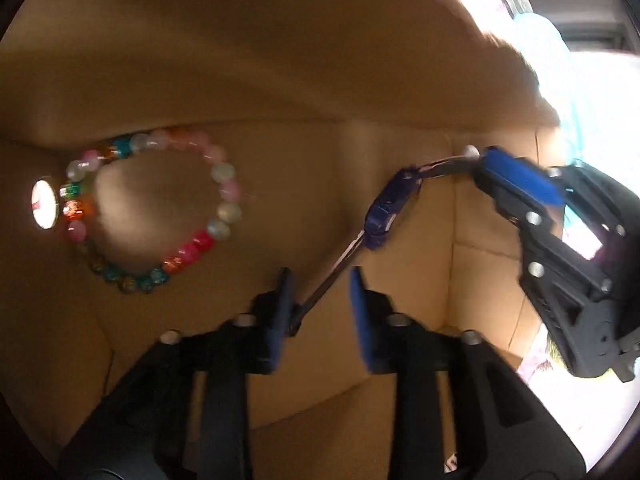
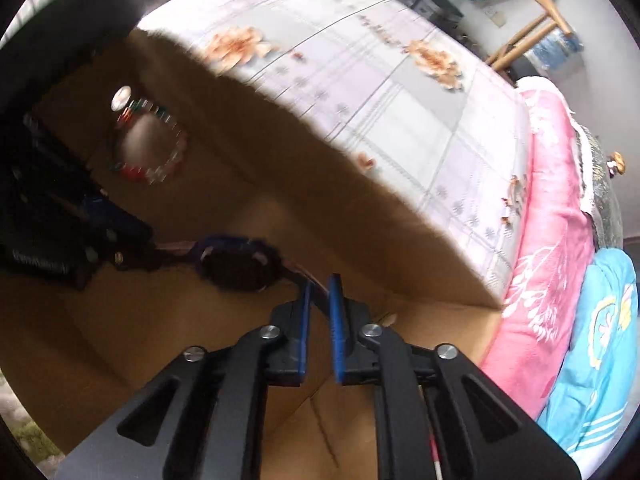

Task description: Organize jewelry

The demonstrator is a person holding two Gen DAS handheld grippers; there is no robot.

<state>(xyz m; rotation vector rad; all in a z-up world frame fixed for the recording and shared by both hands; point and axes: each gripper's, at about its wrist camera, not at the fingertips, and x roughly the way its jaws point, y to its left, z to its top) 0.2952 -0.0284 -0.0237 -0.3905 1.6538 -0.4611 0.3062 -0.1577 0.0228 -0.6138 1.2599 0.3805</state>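
Observation:
Both grippers reach into a cardboard box (image 1: 280,60). A dark blue watch (image 1: 386,210) with a thin strap hangs stretched between them. My left gripper (image 1: 320,280) has its fingers apart, and one strap end rests against its left finger (image 1: 282,300). My right gripper (image 2: 318,284) is shut on the other strap end; it shows in the left wrist view (image 1: 486,162) at the right. The watch face (image 2: 236,266) shows in the right wrist view. A multicoloured bead bracelet (image 1: 156,208) lies on the box floor to the left.
A small round silver-rimmed piece (image 1: 44,202) lies beside the bracelet. The box wall (image 2: 300,152) rises close ahead. Beyond it lies a bed with a floral sheet (image 2: 380,80), a pink blanket (image 2: 548,240) and a blue one (image 2: 600,352).

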